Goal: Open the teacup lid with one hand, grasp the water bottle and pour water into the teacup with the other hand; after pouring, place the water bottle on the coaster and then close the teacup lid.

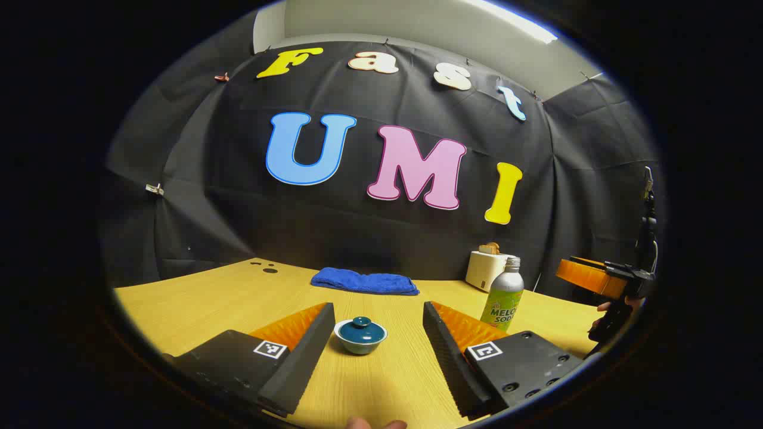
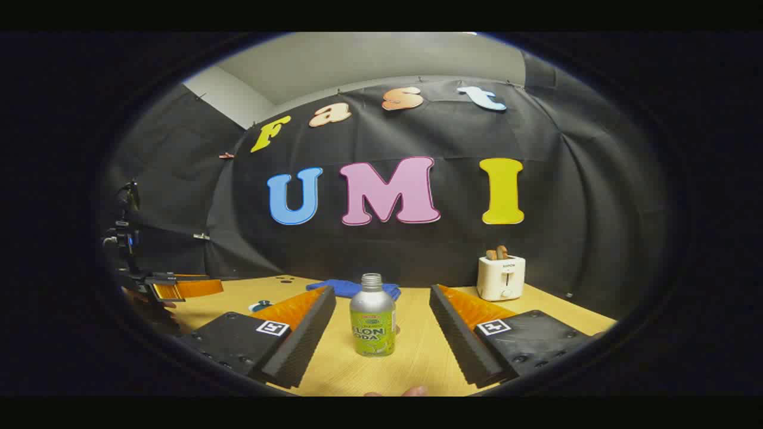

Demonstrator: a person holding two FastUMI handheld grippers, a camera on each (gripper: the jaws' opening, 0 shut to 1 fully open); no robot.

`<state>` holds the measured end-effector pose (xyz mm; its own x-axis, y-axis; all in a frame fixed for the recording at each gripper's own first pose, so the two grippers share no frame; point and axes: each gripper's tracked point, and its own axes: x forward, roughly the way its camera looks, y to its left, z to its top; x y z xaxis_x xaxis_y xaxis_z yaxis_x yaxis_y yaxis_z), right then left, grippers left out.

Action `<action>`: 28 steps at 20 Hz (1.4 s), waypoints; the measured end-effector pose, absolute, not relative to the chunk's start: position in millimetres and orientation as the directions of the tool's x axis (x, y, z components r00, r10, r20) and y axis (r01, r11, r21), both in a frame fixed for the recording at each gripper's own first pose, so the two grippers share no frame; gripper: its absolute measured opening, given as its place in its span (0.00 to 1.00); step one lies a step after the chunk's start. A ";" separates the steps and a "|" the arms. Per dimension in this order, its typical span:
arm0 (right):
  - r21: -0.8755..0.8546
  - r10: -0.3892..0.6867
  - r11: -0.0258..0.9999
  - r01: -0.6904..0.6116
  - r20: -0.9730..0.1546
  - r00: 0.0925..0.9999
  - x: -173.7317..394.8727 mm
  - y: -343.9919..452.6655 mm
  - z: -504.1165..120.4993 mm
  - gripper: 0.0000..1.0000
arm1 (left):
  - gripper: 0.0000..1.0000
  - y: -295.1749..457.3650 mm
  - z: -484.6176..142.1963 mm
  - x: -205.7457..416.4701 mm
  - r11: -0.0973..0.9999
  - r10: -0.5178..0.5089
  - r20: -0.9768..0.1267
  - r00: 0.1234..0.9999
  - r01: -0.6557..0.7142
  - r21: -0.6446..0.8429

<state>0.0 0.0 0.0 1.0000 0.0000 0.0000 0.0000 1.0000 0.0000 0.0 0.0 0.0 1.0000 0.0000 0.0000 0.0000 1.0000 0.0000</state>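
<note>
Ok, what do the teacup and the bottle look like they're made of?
Teacup: likely glazed ceramic; its teal bowl and knobbed lid catch soft highlights. Bottle: probably aluminium under a printed wrap; dull silver shoulder and threaded neck, cap off. Neither is certain from looks alone.

1. Here's the water bottle, and it carries a printed label with bold lettering across the front. In the left gripper view the same bottle shows that lettering turned a little to the side.
2. On the left gripper, each finger has a square black-and-white coded marker, a pattern rather than words.
3. It's the same on the right gripper, with a coded square on each finger.
4. The toaster has a tiny line of print on its front, too small to make out.
</note>
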 end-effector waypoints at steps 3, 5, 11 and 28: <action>-0.001 0.002 1.000 -0.002 0.003 1.000 -0.1 0.8 0.3 0.98 | 0.94 2.3 -4.9 1.8 1.000 0.009 -0.009 1.000 -0.009 -0.008; 0.000 0.003 1.000 -0.003 0.002 1.000 0.1 1.1 0.4 1.00 | 0.94 1.8 -5.7 2.5 1.000 0.008 -0.008 1.000 -0.008 -0.011; -0.004 0.010 1.000 -0.010 -0.002 1.000 0.4 5.2 -1.0 0.98 | 0.94 2.5 -15.5 18.4 0.999 0.012 -0.013 1.000 -0.011 0.030; 0.017 0.002 1.000 -0.002 0.008 1.000 -0.7 -8.1 3.7 0.96 | 0.83 25.7 -77.5 106.4 0.994 0.079 -0.262 0.962 -0.057 0.088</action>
